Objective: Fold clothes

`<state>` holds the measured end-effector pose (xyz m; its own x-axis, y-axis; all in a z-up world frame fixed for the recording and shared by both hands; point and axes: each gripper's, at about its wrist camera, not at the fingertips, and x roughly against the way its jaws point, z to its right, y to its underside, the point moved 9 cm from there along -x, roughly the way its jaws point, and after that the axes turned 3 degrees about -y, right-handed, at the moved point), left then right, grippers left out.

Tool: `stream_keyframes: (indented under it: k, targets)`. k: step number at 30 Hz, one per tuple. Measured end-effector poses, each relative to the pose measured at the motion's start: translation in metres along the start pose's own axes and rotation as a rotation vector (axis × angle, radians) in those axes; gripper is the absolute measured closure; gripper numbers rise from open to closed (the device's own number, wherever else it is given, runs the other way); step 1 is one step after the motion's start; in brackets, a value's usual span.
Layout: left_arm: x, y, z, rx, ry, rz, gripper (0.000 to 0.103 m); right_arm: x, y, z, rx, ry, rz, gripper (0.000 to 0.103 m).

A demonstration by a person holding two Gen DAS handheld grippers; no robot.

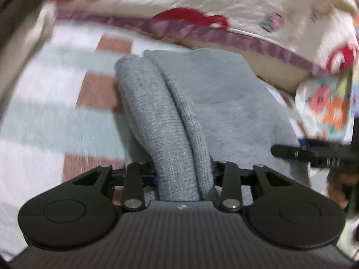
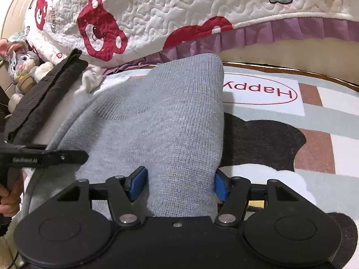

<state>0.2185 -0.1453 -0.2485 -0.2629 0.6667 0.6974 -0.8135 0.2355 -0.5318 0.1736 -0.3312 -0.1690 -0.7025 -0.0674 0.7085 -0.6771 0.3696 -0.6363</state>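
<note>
over the rug [image 2: 314,112] | left tool [image 1: 182,172] clamps grey sweater [image 2: 161,116] fold | right tool [image 2: 179,183] grips its edge, level

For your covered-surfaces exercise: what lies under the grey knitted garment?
Under the grey knitted garment lies a patterned rug with pale, brown and dark patches and a "Happy" label. The rug's pattern directly beneath the garment is covered, so it cannot be seen.

Patterned rug [image 2: 314,112], grey knit garment [image 2: 170,116] on it
</note>
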Motion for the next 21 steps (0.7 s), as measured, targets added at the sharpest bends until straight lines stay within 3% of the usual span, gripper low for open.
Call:
stream_keyframes:
  k: [3,8,11,13,15,18,21]
  targets:
    - [-0.006,-0.002,-0.020,0.157,0.091,-0.031,0.068,-0.003,-0.001,0.001,-0.014,-0.021,-0.004,0.035]
    - [-0.016,-0.002,-0.018,0.167,0.113,-0.027,0.063,-0.011,-0.003,0.005,-0.054,-0.068,-0.014,0.032]
    - [-0.021,-0.003,-0.021,0.213,0.151,-0.013,0.052,-0.015,-0.004,0.007,-0.078,-0.096,-0.020,0.024]
    - [-0.023,-0.004,-0.026,0.261,0.176,-0.013,0.055,-0.018,-0.004,0.008,-0.094,-0.115,-0.023,0.021]
    - [-0.022,-0.004,-0.024,0.233,0.157,-0.014,0.068,-0.020,-0.005,0.009,-0.110,-0.134,-0.027,0.025]
    - [-0.014,-0.004,-0.006,0.078,0.065,0.032,0.074,-0.020,-0.006,0.007,-0.105,-0.141,-0.030,0.045]
    - [0.004,-0.007,0.023,-0.055,0.034,0.099,0.076,-0.011,-0.007,-0.002,-0.050,-0.110,-0.025,0.051]
